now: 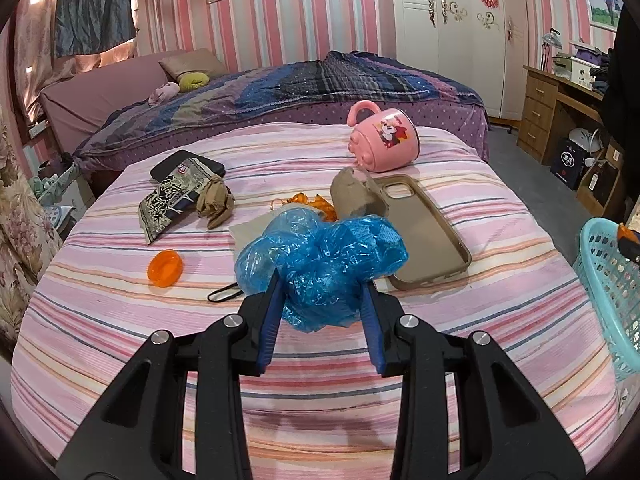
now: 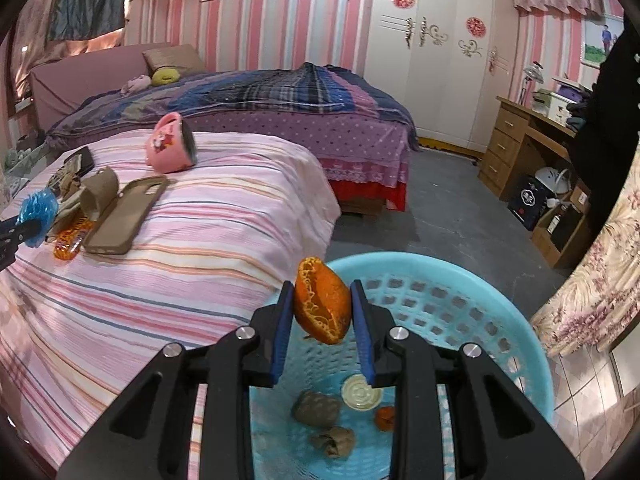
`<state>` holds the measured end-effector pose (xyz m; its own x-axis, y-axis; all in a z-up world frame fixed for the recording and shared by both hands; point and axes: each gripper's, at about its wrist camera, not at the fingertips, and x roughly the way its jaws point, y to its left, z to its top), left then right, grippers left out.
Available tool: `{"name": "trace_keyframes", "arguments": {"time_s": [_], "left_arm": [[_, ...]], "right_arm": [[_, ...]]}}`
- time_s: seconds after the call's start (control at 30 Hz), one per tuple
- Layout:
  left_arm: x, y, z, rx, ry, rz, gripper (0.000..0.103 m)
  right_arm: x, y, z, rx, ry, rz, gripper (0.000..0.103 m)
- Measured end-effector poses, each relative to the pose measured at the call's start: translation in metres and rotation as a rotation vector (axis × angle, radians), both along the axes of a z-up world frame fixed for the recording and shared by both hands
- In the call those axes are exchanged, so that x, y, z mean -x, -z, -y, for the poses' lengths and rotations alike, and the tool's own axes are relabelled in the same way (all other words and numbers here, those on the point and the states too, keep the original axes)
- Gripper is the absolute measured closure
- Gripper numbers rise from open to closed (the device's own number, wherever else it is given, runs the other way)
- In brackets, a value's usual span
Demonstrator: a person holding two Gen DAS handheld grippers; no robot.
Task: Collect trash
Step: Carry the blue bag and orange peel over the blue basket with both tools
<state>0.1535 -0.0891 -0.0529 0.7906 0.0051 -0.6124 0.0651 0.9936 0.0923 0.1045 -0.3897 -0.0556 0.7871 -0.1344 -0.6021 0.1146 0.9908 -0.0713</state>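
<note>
1. Left wrist view: the left gripper (image 1: pixel 320 292) is holding its jaws clamped on a crumpled blue plastic bag (image 1: pixel 320 260), lifted over the striped bed (image 1: pixel 120 320). The bag is billowing out past both jaws, so I judge it could be slipping free, or dragging across the phone case (image 1: pixel 424 236) lying just beyond the right jaw. Still waiting on the bed ahead of the jaws: an orange cap (image 1: pixel 165 269) and a snack wrapper (image 1: pixel 172 200) off to the left, a cardboard scrap (image 1: pixel 352 198), orange peel bits (image 1: pixel 316 202). The pink mug (image 1: pixel 382 138) is lying on its side farther ahead; it is probably not trash.

2. Right wrist view: the right gripper (image 2: pixel 322 300) is gripping an orange peel (image 2: pixel 322 300) between its jaws, hanging over the near rim of the turquoise basket (image 2: pixel 480 280). Released here, the peel could be catching the rim and falling to the bed or floor, I judge. Below the jaws, the basket is already holding a pale lid (image 2: pixel 360 396) and brown scraps (image 2: pixel 316 408). Nothing is blocking the drop.
</note>
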Motion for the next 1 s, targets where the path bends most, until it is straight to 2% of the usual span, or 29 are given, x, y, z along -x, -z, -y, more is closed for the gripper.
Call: {"name": "trace_keyframes", "arguments": {"time_s": [0.5,1.0], "left_arm": [[0.008,0.003,0.025,-0.016,0.027,0.012,0.068],[0.015,0.001,0.044,-0.035,0.046,0.031,0.068]], "right_arm": [[0.016,0.008,0.050,-0.015,0.077,-0.013,0.074],[0.020,0.011,0.063,-0.027,0.096,-0.014,0.074]]}}
